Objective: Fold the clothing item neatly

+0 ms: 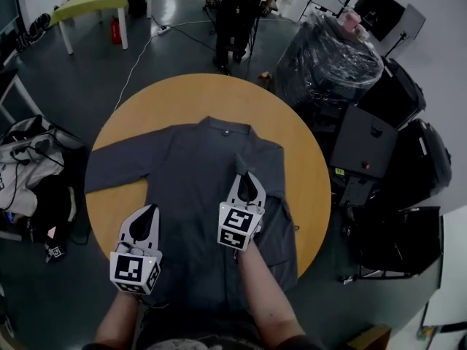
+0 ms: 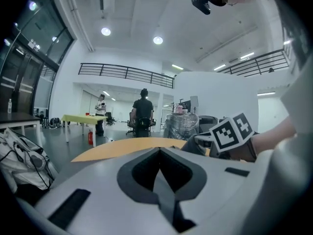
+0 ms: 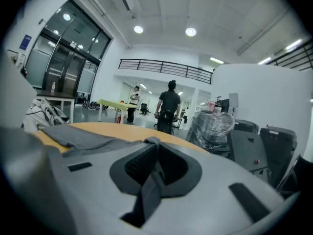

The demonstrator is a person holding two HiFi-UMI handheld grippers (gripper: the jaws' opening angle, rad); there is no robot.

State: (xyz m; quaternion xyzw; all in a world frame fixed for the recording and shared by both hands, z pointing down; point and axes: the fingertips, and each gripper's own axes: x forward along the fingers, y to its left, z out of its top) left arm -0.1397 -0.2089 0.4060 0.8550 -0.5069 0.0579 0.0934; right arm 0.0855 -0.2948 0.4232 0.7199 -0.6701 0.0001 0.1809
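I see the round wooden table [image 1: 292,137] with the gray shirt [image 1: 197,173] spread flat across it, collar at the far side and one sleeve stretched out to the left. Beside the table on the right stands a black bin wrapped in clear film [image 1: 328,68]; I cannot tell what is inside it. My right gripper [image 1: 244,175] is clenched on a pinch of the shirt, lifted into a small peak near the garment's middle. My left gripper [image 1: 152,208] is over the shirt's left edge with its jaws pressed together; I cannot confirm that it has any cloth.
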